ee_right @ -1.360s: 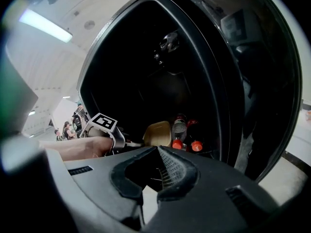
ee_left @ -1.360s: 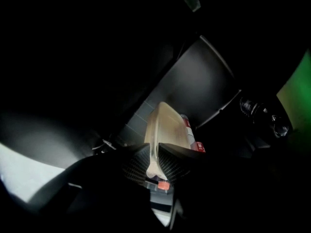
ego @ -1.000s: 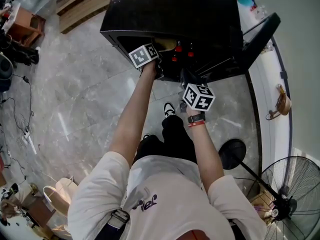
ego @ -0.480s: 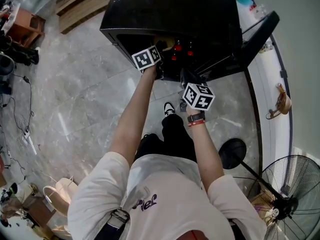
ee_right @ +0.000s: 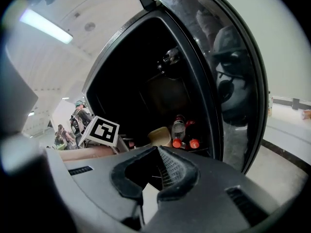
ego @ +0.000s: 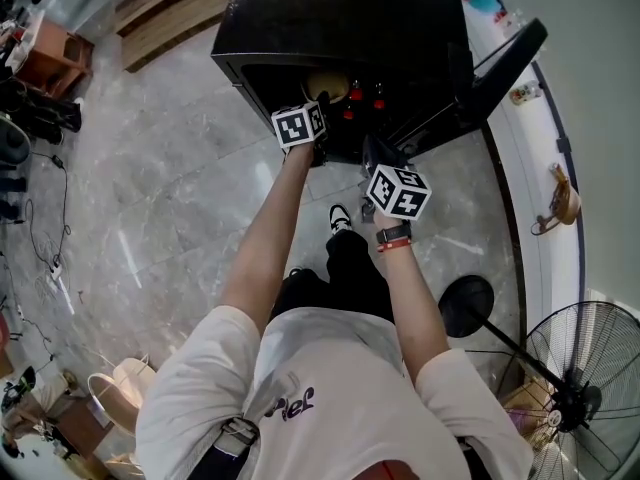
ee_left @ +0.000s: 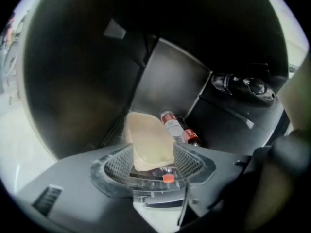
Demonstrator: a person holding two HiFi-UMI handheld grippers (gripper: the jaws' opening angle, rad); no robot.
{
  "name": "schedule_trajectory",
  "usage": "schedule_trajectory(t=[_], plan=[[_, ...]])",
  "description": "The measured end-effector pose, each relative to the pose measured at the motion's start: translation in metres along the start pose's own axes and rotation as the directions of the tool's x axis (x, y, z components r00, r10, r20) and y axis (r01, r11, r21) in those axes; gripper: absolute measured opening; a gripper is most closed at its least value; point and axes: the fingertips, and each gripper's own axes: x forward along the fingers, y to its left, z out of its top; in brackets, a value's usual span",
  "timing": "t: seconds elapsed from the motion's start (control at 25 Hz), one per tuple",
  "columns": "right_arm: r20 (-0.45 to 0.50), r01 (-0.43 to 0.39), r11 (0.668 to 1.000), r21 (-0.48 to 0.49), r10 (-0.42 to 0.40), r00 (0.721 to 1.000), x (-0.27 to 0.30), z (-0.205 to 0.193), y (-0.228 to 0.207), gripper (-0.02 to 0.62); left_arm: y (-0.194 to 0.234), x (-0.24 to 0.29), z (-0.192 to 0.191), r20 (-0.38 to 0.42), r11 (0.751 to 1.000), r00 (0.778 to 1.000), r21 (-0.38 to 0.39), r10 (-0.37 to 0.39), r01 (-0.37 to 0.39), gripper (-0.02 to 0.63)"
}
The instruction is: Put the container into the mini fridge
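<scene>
No clear text anywhere, as far as I see. Shirt print: dark script, creased, can't make out letters. L cube & R cube: b/w square marker patterns only, no letters or nos. Bottles w/ red labels: too blurred to read.

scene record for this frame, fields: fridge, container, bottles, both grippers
mini fridge: door open
container: cream-coloured, inside the fridge
bottles: red-capped, inside, to the right of the container
left gripper: jaws have just been opening and now stand apart; the container is between them, not clamped
right gripper: jaws together, nothing between them, in front of the fridge
</scene>
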Motion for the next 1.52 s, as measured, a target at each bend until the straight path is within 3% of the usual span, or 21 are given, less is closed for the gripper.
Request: schedule_trajectory(t=[1.0, 1.52], plan=[[0.013, 0.041, 0.999, 0.025, -0.042, 0.999, -0.066, 0.024, 0.066, 0.015, -0.035, -0.144, -0.001, -0.015, 0.977, 0.995, 0.184, -0.102, 0.103, 0.255], [0.067, 0.098, 0.995, -0.032, -0.096, 0.993, -0.108, 0.036, 0.095, 0.015, -0.046, -0.246, 0.026, 0.096, 0.963, 0.986, 0.246, -0.139, 0.112, 0.219]])
